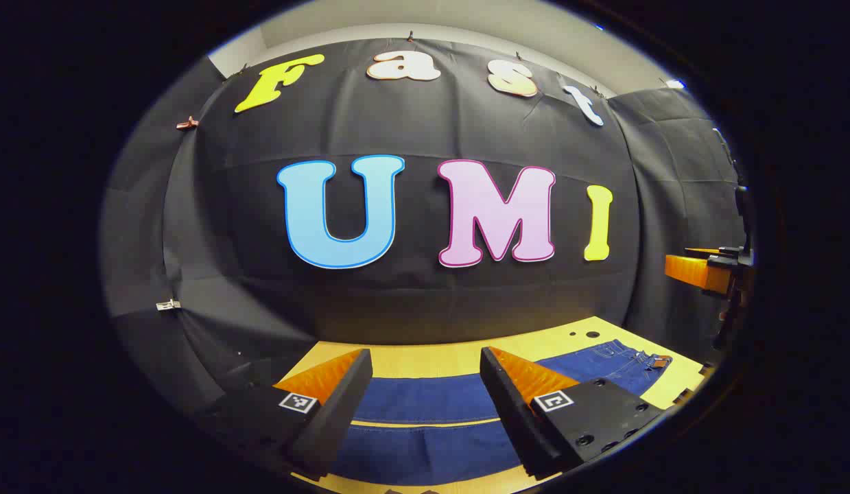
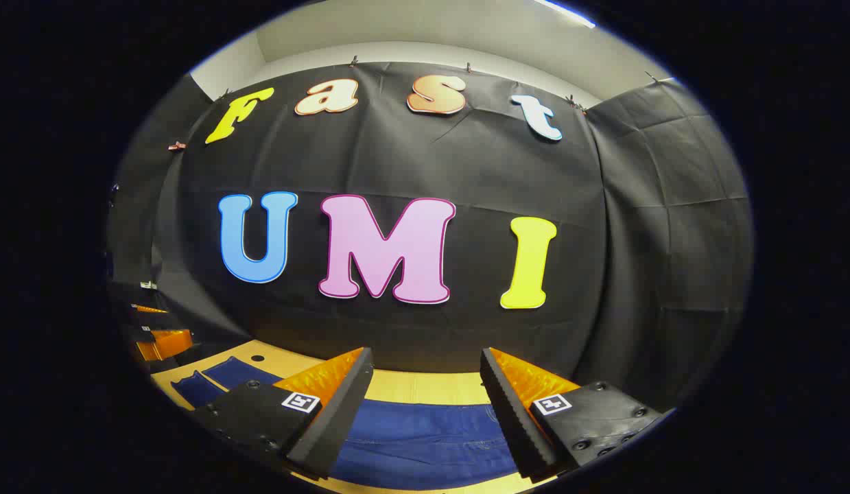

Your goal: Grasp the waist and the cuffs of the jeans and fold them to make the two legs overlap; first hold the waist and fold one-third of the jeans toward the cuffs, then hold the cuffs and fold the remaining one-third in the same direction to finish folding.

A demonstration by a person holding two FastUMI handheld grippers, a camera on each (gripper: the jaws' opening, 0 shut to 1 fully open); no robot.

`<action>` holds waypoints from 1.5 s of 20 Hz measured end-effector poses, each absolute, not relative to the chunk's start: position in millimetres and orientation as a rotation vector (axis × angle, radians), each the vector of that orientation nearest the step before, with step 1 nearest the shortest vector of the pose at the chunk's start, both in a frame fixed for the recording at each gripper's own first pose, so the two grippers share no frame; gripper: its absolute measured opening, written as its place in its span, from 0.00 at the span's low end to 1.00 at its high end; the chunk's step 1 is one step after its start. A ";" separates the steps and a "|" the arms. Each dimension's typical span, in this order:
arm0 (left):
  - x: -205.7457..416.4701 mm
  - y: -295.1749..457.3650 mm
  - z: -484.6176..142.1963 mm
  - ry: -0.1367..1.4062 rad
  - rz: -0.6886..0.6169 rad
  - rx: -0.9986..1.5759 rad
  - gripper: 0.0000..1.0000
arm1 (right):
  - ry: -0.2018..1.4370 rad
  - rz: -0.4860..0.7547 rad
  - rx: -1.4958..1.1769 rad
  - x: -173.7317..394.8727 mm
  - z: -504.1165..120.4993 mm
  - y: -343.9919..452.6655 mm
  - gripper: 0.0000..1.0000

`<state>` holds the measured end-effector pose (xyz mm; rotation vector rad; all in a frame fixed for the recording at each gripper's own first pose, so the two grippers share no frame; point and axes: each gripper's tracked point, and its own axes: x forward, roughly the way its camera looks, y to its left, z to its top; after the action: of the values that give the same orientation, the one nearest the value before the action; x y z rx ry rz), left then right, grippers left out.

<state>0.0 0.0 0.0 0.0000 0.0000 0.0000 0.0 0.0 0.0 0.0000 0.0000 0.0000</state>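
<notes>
jeans lying flat on tabletop | left claw hovering spread above legs — right claw spread, nearer waist

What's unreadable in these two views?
- Left gripper view: the jeans are partly hidden behind the left gripper; their near leg is cut off at the bottom.
- Right gripper view: the right gripper hides part of the jeans; the cuffs are tiny.

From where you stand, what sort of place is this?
Probably a small recording booth or test stall, not a home: black cloth wall all round, a bare wooden table with jeans laid flat, and both grippers open above them.
</notes>
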 end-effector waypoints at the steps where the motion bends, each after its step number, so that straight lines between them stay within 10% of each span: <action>1: -0.2 0.6 -0.5 0.000 0.001 0.003 0.99 | 0.001 0.002 0.000 -1.2 -0.3 0.5 0.96; 30: -8.3 59.1 -67.0 0.129 -0.139 0.376 0.98 | 0.009 -0.011 -0.013 -3.6 0.1 -4.5 0.96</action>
<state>-8.3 59.1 -67.0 0.3763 0.1294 -0.1390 -3.6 -4.5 0.1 -0.0133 0.0091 -0.0106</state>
